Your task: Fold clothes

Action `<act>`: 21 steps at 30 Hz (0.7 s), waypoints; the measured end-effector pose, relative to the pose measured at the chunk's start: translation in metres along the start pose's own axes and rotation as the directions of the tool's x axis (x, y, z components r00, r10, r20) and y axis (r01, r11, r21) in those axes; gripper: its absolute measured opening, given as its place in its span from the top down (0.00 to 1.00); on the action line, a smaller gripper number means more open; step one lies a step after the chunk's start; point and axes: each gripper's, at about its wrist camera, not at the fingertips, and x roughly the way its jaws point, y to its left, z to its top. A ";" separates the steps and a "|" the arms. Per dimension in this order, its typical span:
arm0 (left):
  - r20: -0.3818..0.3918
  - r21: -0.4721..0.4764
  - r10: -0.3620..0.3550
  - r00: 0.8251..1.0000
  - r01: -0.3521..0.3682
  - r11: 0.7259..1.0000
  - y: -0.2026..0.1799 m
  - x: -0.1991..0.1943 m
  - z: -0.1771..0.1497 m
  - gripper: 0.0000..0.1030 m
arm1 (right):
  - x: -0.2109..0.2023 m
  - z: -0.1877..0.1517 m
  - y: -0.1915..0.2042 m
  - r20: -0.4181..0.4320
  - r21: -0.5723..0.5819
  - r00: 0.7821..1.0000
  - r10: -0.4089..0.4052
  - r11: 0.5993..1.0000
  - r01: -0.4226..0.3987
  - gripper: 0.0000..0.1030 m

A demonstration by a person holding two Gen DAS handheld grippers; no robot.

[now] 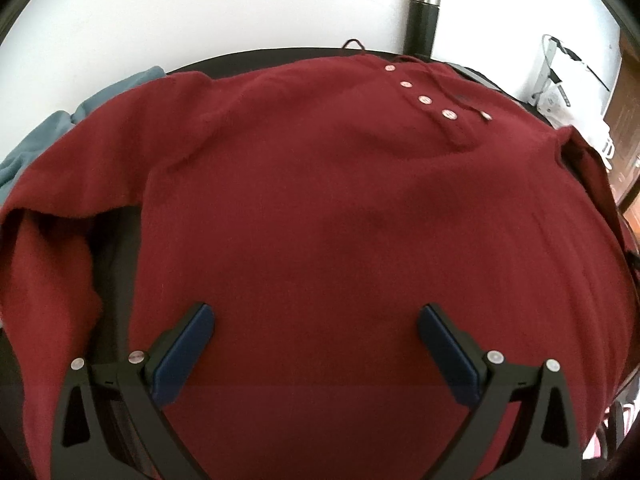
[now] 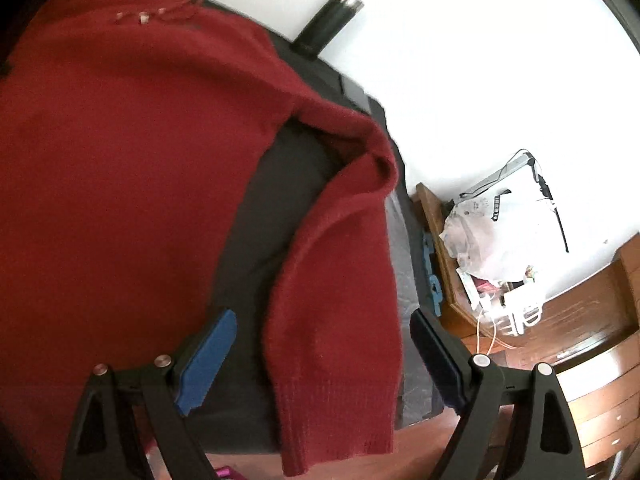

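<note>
Blown-out white wall (image 1: 200, 8), fisheye-curved dark edges, right view motion-blurred

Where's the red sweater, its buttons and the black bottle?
red sweater (image 1: 320, 220), left wrist view, middle of its body.
buttons (image 1: 425, 100), left wrist view, middle button of the row.
black bottle (image 1: 422, 24), left wrist view, its dark side.

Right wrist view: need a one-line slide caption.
Open right gripper above the red sweater's sleeve, whose cuff hangs over the dark table's edge; black bottle behind.
</note>
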 end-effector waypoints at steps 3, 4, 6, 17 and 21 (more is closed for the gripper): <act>0.001 0.023 -0.008 1.000 0.008 1.000 -0.004 -0.007 -0.010 0.00 | -0.025 0.012 0.008 0.099 0.047 0.982 0.163 0.985 -0.168 0.13; 0.003 0.029 -0.010 1.000 0.010 1.000 -0.005 -0.008 -0.011 0.00 | -0.030 0.018 0.014 0.130 0.037 0.967 0.220 0.973 -0.226 0.13; 0.005 0.031 -0.015 1.000 0.015 0.999 -0.008 -0.010 -0.013 0.00 | -0.038 0.030 0.027 0.179 0.012 0.928 0.328 0.942 -0.336 0.13; 0.001 0.032 -0.018 1.000 0.018 0.999 -0.011 -0.019 -0.027 0.00 | -0.002 0.035 0.067 0.077 0.058 0.802 0.593 0.800 -0.597 0.09; 0.017 0.028 -0.015 1.000 0.014 0.999 -0.012 -0.026 -0.038 0.00 | -0.007 0.015 0.065 0.063 0.053 0.803 0.592 0.802 -0.595 0.01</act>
